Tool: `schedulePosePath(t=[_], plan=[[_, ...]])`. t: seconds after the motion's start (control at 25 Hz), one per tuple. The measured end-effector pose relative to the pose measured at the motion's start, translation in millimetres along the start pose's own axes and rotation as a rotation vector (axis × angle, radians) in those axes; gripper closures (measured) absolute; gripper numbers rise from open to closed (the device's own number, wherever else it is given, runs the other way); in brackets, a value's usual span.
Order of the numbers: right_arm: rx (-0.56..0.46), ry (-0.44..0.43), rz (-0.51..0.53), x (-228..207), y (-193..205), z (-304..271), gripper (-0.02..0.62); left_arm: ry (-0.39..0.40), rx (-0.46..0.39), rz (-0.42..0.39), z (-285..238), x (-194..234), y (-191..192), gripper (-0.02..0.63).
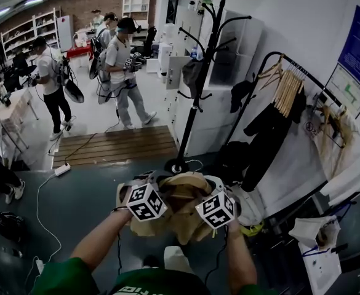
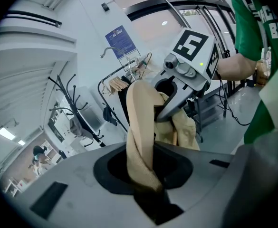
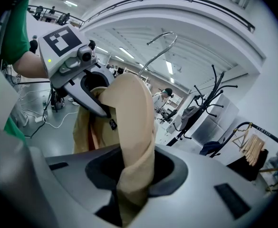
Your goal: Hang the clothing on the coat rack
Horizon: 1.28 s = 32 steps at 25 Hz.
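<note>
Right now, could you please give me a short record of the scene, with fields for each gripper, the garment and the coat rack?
left gripper: shut on tan garment
right gripper: shut on the same garment
tan garment: bunched between both grippers, metal hook showing above it
coat rack: black, upright, ahead of the person; grey item on one arm
task: garment not yet on the rack

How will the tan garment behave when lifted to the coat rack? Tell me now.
Probably floppy: the tan garment sags in folds between the left hand-held gripper and the right hand-held gripper. Likely light: each holds it by one bunched fold. Probably not slippery, since the cloth looks matte.
</note>
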State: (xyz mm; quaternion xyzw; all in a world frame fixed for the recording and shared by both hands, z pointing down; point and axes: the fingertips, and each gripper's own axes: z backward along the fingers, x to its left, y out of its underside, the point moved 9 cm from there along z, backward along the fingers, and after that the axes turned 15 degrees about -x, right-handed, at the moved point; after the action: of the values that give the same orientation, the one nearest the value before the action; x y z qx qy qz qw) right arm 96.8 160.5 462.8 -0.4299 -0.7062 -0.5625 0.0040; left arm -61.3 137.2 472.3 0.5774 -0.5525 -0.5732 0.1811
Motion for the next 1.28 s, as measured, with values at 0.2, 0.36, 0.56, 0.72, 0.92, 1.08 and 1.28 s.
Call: schedulePosePath(t=[0.2, 0.36, 0.56, 0.72, 0.92, 1.08, 1.28], plan=[[-0.007, -0.008, 0.008, -28.3, 1.5, -28.7, 0.482, -0.011, 0.005, -0.002, -19.8, 31.9, 8.4, 0.522], [-0.011, -0.013, 0.013, -60.5, 4.4, -54.0, 0.482, -0.019, 0.007, -0.006, -43.8, 63.5, 13.7, 0.522], [-0.016, -0.019, 0.021, -101.5, 9.2, -83.0, 0.483, -0.029, 0.008, -0.011, -74.5, 101.4, 17.8, 0.522], [-0.019, -0.023, 0.029, -131.2, 13.9, -101.2, 0.483, -0.036, 0.008, -0.017, -98.3, 126.0, 19.3, 0.522], [-0.025, -0.024, 0.035, -163.5, 22.1, -115.9, 0.483, -0.045, 0.013, -0.020, -125.2, 148.5, 17.4, 0.522], [-0.034, -0.029, 0.036, -187.6, 30.2, -123.2, 0.483, -0.050, 0.020, -0.025, -146.9, 162.1, 13.6, 0.522], [-0.042, -0.043, 0.043, -214.1, 40.6, -130.4, 0.482, -0.060, 0.026, -0.023, -171.1, 174.4, 10.1, 0.522]])
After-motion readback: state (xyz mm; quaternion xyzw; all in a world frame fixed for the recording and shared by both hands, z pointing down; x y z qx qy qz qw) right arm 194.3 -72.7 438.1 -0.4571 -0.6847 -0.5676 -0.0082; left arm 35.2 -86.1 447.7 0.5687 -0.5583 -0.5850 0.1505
